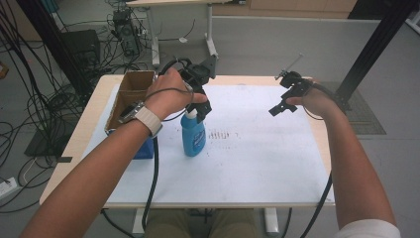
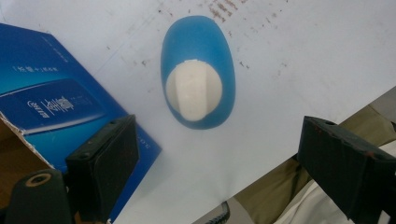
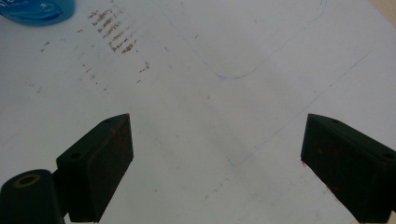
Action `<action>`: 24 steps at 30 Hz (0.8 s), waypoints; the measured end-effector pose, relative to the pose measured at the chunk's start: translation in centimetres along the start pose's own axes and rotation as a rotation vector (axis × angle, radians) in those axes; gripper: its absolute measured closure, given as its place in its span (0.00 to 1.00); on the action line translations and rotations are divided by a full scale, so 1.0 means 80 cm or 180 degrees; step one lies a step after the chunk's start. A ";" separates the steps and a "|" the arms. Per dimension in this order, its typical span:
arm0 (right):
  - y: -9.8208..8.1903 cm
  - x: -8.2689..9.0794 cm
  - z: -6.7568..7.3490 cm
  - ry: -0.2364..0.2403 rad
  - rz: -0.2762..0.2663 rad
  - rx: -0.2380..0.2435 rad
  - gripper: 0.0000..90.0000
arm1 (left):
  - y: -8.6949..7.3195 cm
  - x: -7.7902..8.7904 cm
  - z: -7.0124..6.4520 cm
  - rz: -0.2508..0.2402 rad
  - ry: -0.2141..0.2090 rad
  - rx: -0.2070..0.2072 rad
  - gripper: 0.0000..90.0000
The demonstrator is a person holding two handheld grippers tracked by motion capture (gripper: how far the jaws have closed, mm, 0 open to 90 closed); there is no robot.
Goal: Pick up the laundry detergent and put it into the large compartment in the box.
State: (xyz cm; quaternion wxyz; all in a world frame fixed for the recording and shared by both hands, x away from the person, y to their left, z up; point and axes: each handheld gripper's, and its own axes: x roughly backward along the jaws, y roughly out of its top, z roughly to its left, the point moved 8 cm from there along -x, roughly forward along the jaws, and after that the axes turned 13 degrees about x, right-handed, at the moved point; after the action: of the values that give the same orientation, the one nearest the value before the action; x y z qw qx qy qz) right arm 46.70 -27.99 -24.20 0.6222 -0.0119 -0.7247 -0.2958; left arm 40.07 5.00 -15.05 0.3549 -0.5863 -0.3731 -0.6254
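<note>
A brown box point(image 1: 130, 94) is seen at the left end of the bench point(image 1: 307, 193), on a white sheet point(image 1: 257, 163). A blue box point(image 2: 44, 100) lies just beside it.

Next comes the blue bottle point(image 1: 193, 136) with a white cap point(image 2: 193, 91). It stands upright on the sheet, near the blue box and just left of some brown marks point(image 1: 223, 134). The left claw point(image 1: 202, 106) is held right over the bottle's top. In the left claw view the claw point(image 2: 217, 163) is seen spread wide, and nothing is gripped; the cap is not touched by the pads.

Far to the right, well apart from the bottle, the right claw point(image 1: 280, 106) is held above the bare sheet. It point(image 3: 217, 163) is spread wide too, with nothing in it.
</note>
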 end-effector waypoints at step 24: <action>0.003 0.000 0.003 0.0007 -0.0020 0.0032 0.10 | 0.015 -0.018 0.003 -0.0036 0.0015 0.0170 0.14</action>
State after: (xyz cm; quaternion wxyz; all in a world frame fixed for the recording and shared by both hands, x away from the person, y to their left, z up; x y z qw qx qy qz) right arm 46.58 -27.71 -24.15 0.6222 -0.0062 -0.7255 -0.2942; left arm 41.38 4.67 -16.39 0.3678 -0.5730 -0.3921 -0.6185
